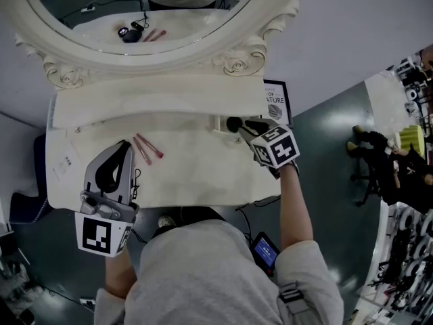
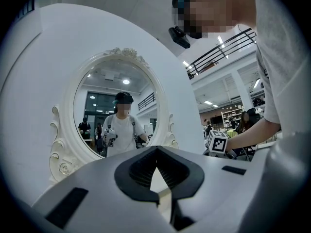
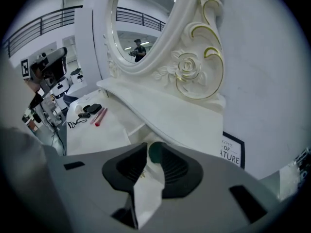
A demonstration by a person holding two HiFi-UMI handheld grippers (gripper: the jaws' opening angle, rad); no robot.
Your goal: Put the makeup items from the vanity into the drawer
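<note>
At rear right of the white vanity top, right gripper pinches a small dark round item. Left gripper jaws pressed together, near two slim pink sticks.

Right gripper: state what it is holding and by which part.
The right gripper grips a small dark round knob, apparently the drawer's, across its sides at the jaw tips, under the vanity shelf. The left gripper holds nothing.
</note>
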